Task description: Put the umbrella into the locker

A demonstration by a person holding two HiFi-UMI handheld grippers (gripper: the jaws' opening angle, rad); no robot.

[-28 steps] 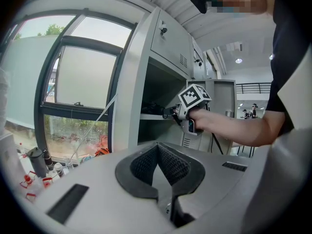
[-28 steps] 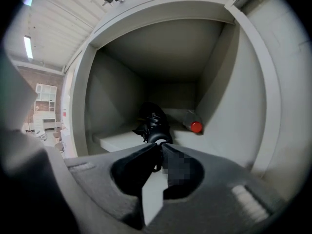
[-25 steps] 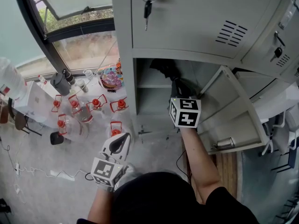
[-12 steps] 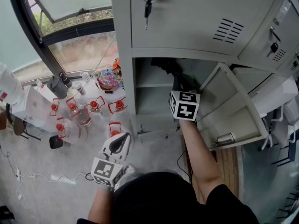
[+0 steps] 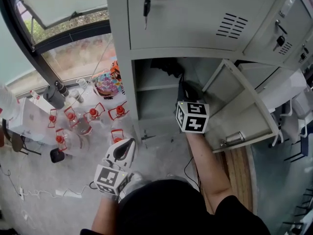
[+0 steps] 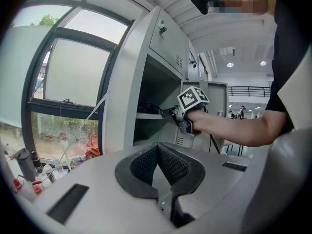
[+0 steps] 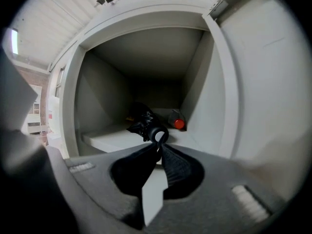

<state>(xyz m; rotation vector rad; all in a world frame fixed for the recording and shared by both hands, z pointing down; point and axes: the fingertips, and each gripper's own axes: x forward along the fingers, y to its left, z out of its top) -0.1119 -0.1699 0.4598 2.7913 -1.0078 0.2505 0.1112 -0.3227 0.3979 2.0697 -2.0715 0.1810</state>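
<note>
A black folded umbrella (image 7: 143,122) lies on the shelf of the open locker compartment (image 7: 105,139), its round handle end toward me. My right gripper (image 7: 158,147) sits just below that end, shut, with what looks like the umbrella's thin strap running into the closed tips. From above, the umbrella (image 5: 168,67) shows as a dark bundle in the compartment and my right gripper (image 5: 181,82) reaches in to it. In the left gripper view the right gripper (image 6: 181,115) is at the locker opening. My left gripper (image 5: 128,145) hangs low over the floor, shut and empty, and its jaws (image 6: 157,147) meet.
A small red-capped bottle (image 7: 178,123) lies at the back of the shelf, right of the umbrella. The locker door (image 5: 234,106) stands open to the right. A key (image 5: 145,6) hangs in the locker above. Several red-capped bottles (image 5: 73,121) stand on the floor by the window.
My right gripper has drawn back a little toward me at the locker opening, still shut. The view has shifted slightly. The left gripper has stayed put.
</note>
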